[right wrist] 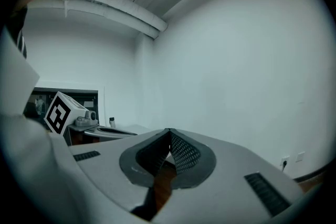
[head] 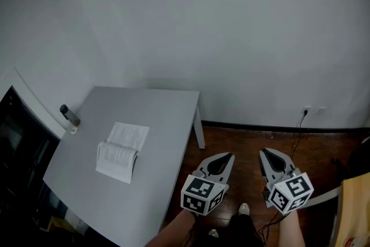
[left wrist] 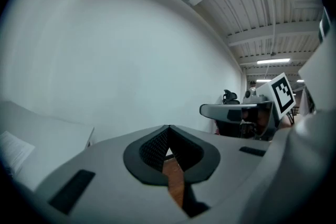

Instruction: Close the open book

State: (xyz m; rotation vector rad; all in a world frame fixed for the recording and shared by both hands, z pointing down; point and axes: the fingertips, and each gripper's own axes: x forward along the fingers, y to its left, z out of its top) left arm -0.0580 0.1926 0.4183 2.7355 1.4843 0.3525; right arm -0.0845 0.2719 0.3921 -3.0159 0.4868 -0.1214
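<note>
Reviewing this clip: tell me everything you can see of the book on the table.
The book looks like a thin white paperback, lying open and face up on the grey table, near its middle. The far page lies flat and shows lines of print too small to read. The near pages arch up by the spine. Only the table touches it.

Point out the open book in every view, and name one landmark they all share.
Head view: the open book lies on the grey table, lower left of centre.
Left gripper view: only a printed page of the open book shows, at the far left edge.
Right gripper view: not in it.
Shared landmark: the white wall.
</note>
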